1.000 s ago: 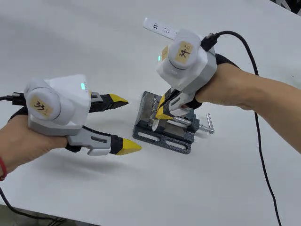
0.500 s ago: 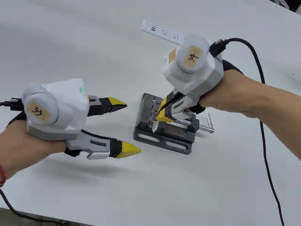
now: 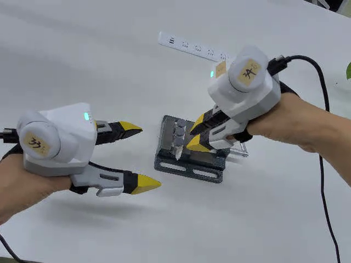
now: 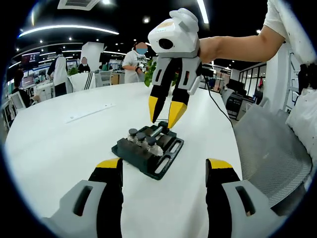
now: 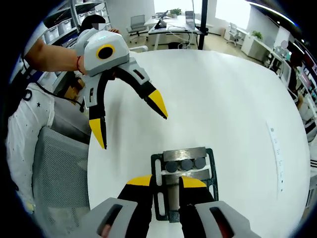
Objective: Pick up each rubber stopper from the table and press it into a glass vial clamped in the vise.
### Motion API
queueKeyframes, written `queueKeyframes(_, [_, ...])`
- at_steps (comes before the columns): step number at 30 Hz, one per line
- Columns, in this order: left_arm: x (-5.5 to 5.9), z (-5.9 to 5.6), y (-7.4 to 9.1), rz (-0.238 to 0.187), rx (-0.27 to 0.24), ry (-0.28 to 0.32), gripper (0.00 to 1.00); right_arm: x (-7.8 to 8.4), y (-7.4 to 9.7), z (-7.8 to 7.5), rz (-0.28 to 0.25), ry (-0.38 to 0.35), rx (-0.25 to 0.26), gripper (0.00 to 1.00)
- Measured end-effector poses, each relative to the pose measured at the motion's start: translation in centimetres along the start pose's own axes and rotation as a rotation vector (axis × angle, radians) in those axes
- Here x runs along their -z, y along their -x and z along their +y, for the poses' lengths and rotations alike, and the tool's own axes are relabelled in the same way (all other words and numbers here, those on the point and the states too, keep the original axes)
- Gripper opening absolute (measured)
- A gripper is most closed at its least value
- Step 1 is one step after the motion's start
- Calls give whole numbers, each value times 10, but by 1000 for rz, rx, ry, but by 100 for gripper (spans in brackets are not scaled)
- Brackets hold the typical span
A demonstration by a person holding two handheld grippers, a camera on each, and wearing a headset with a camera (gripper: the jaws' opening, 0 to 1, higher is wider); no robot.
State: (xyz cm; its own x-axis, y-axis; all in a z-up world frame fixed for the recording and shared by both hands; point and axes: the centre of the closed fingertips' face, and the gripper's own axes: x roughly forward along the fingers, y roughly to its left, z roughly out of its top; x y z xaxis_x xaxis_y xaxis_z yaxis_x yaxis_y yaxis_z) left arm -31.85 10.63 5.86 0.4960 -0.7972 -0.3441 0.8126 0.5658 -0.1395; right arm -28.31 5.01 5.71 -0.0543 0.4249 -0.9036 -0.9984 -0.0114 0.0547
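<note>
A dark metal vise (image 3: pixel 186 163) sits mid-table and clamps three glass vials (image 3: pixel 179 133), each capped with a dark grey rubber stopper. The same vials show in the left gripper view (image 4: pixel 140 138) and the right gripper view (image 5: pixel 185 164). My right gripper (image 3: pixel 195 135) hovers just above and to the right of the vise, its jaws a little apart and empty; it also hangs over the vise as the right gripper (image 4: pixel 164 114). My left gripper (image 3: pixel 141 156) stands wide open and empty to the left of the vise, seen again as the left gripper (image 5: pixel 131 125).
A white power strip (image 3: pixel 192 48) lies at the back of the white table (image 3: pixel 82 60). A black cable (image 3: pixel 321 164) trails from my right gripper along the right arm. Office chairs and people stand beyond the table's edge.
My right gripper has lifted off the vise and drawn back to the right, uncovering the stoppered vials. My left gripper stays open, having drifted slightly left.
</note>
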Motion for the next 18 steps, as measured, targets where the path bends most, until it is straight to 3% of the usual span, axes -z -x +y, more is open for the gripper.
queueKeyframes(7, [-3,-3,3,12,-2,-15,69,17,10,3,-68,-75,42,24])
queueKeyframes(11, [-5,-4,5,17,-5,-24,71,24,15,3,-142,-134,65,28])
queueKeyframes(18, [-10,-5,9,22,-9,-34,75,37,20,6,-223,-192,109,41])
